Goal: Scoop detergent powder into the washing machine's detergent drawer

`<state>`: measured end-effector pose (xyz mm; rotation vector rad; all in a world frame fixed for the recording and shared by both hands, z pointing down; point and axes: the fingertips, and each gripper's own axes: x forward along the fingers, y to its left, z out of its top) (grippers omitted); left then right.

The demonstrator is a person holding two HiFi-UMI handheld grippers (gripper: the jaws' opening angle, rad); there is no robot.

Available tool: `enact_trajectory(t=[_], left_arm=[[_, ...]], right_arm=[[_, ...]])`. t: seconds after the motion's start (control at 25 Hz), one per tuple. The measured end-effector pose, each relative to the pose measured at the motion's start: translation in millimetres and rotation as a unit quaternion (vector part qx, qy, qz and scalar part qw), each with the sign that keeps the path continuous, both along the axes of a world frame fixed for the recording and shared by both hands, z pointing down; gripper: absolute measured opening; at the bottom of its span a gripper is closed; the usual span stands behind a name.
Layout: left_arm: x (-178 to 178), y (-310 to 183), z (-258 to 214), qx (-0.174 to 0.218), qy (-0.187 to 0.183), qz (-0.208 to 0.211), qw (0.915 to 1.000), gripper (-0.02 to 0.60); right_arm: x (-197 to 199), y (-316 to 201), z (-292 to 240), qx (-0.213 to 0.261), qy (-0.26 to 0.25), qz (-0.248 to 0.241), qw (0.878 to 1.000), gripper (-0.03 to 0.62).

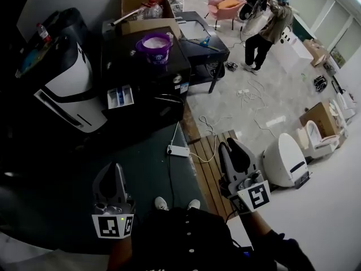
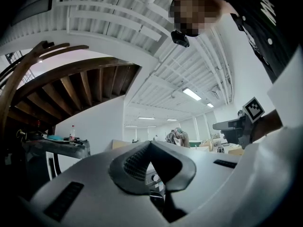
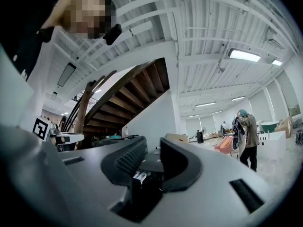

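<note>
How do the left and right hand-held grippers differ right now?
The left hand-held gripper has its jaws touching at the tips; the right hand-held gripper shows a narrow gap between them. Head view: left sits lower in frame. Both are empty, well short of the washing machine.

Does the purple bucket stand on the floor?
No, the purple bucket stands on top of the black washing machine, with white powder inside it.

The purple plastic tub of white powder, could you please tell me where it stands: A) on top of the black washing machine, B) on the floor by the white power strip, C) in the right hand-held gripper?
A: the purple plastic tub of white powder stands on top of the black washing machine.
</note>
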<state>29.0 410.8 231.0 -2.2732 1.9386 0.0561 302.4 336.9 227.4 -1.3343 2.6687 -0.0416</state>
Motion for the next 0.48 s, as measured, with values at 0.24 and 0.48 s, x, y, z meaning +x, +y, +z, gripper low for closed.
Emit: enact_trajectory(t=[0.24, 0.48], left_arm=[[-22.2, -0.8, -2.4, 0.004, 0.003, 0.012, 0.9999, 0.015], [-54.2, -4.4, -0.4, 0.000, 0.005, 0.023, 0.9997, 0.015]], right_arm=[[-21.9, -5.6, -10.8, 0.010, 0.002, 0.023, 1.000, 0.189], [-49.6, -8.4, -1.0, 0.006, 0.018, 0.026, 0.999, 0.186]])
